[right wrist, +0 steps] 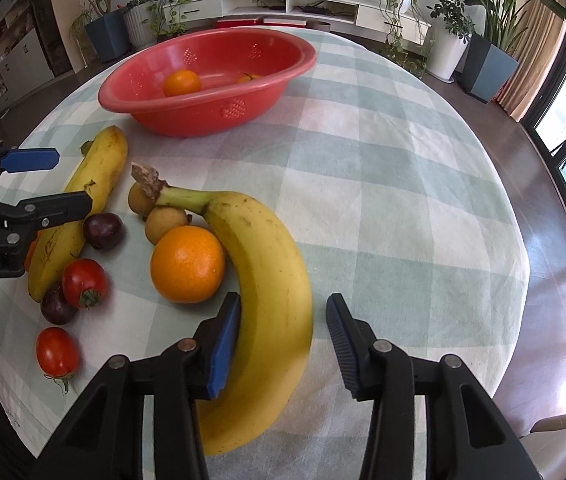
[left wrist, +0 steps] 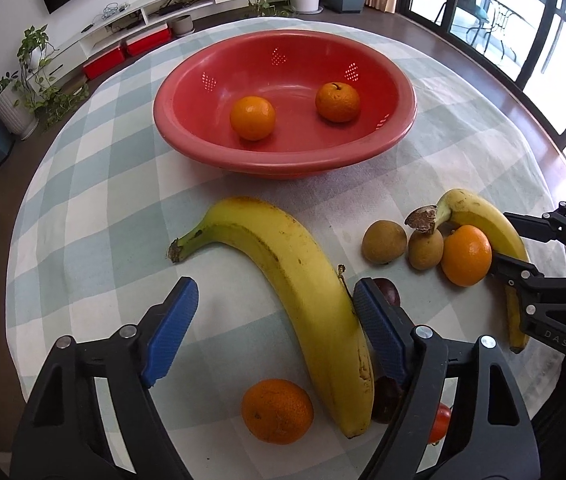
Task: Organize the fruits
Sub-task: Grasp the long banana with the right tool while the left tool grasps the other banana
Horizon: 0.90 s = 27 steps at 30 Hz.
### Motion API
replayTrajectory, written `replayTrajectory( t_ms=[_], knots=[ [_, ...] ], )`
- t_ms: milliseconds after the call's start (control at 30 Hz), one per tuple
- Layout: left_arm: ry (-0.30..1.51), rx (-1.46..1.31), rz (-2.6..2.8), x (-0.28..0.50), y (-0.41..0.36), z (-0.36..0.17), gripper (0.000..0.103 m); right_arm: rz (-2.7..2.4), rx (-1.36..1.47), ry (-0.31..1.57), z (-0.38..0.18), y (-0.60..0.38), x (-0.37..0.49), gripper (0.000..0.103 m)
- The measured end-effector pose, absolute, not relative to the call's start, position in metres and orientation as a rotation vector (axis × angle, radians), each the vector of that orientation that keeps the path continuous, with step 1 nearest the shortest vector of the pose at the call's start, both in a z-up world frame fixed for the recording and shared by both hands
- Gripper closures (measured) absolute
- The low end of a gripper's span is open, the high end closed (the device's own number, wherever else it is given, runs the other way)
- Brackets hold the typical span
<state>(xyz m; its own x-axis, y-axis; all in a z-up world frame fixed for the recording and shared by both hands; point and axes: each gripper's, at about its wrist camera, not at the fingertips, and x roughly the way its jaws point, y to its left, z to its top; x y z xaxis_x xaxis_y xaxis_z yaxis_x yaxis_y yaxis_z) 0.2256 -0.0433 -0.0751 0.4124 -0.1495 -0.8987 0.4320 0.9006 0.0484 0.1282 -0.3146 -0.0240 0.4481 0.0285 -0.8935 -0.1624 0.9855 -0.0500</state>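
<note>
Jaws of both grippers are straddling bananas, not yet clamped: left gripper [left wrist: 275, 336] and right gripper [right wrist: 283, 344] should be centring before squeezing.

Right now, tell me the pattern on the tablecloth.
The tablecloth has pale green and white checks, clearest in the right wrist view.

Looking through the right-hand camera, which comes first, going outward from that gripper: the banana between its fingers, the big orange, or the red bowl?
In the right wrist view, outward from the right gripper:
1. Banana, right between the fingers, curving away to the left.
2. Big orange, just left of the banana, touching its inner curve.
3. Red bowl, far back on the left of the checked tablecloth, with two oranges inside.
</note>
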Motion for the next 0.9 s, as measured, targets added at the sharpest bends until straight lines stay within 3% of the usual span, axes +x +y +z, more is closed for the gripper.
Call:
replayTrajectory(
  t_ms=[467, 633, 900],
  knots=[
    [1.165, 0.336, -0.398, 0.245, -0.054, -0.088, 0.027, 0.114, -0.150, 1.108, -0.024, -0.319, 0.130, 0.056],
    [1.214, 0.238, -0.443, 0.251, -0.050, -0.094, 0.046, 0.128, -0.161, 1.119, -0.025, -0.319, 0.133, 0.056],
    [1.283, 0.210, -0.465, 0.265, -0.047, -0.100, 0.042, 0.186, -0.149, 1.150, -0.025, -0.322, 0.140, 0.061]
  ],
)
